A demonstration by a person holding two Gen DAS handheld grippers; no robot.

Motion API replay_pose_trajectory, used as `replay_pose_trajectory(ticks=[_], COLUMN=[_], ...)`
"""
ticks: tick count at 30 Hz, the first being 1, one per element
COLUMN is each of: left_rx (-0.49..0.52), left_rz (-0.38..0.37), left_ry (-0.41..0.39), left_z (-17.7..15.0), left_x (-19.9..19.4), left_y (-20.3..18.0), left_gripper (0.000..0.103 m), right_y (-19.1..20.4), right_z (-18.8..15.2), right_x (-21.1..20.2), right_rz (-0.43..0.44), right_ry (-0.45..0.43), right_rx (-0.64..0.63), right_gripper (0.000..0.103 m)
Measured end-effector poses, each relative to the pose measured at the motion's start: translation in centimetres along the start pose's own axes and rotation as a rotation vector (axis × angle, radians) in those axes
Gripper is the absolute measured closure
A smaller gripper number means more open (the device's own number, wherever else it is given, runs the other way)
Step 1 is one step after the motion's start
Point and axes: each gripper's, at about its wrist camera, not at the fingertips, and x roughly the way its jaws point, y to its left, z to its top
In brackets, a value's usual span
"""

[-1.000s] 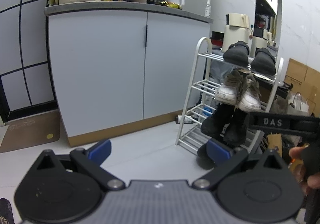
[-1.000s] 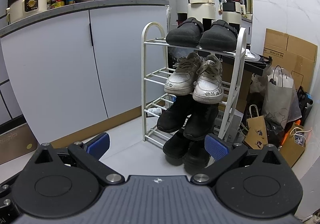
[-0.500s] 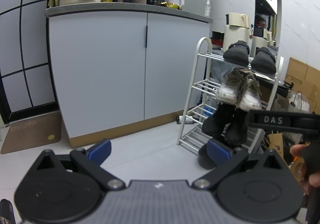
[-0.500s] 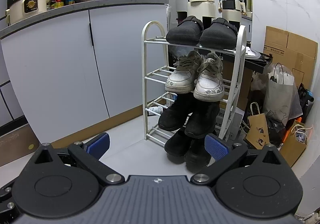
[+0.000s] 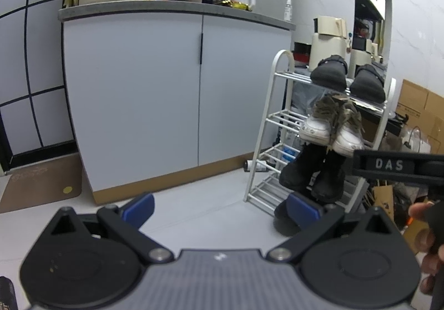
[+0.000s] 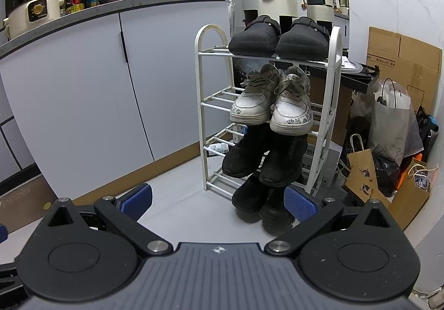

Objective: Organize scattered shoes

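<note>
A white wire shoe rack (image 6: 200, 93) (image 5: 265, 129) stands by the cabinet. Its top shelf holds a pair of black clogs (image 6: 277, 39) (image 5: 347, 79). Below them sit white sneakers (image 6: 270, 104) (image 5: 330, 127), then black shoes (image 6: 263, 154) (image 5: 310, 174), with another black pair (image 6: 258, 196) at floor level. My right gripper (image 6: 219, 199) is open and holds nothing, a short way in front of the rack. My left gripper (image 5: 220, 206) is also open with nothing in it, left of the rack. The right gripper's body, marked DAS (image 5: 399, 165), crosses the left wrist view.
A white two-door cabinet (image 5: 172, 99) (image 6: 111, 88) carries cookers and kettles on its counter. Paper bags (image 6: 366, 171) and cardboard boxes (image 6: 402, 60) crowd the corner right of the rack. A brown mat (image 5: 38, 182) lies on the floor at left. A hand (image 5: 427, 243) shows at the right edge.
Both views have shifted slightly; the rack sits a little higher and nearer in the right wrist view. Both grippers stay open with nothing held.
</note>
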Motion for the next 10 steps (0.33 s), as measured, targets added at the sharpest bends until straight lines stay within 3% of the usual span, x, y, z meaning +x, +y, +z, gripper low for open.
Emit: replay_pose_trajectory(ticks=[10], left_rx=[0.085], left_rz=[-0.03], left_ry=[-0.022], left_z=[-0.4], left_x=[0.1], left_y=[-1.7], left_gripper=[0.002], right_y=[-0.8], right_z=[0.1], right_x=[-0.1], right_rz=[0.041], right_ry=[0.02], right_rx=[0.036], right_gripper=[0.0])
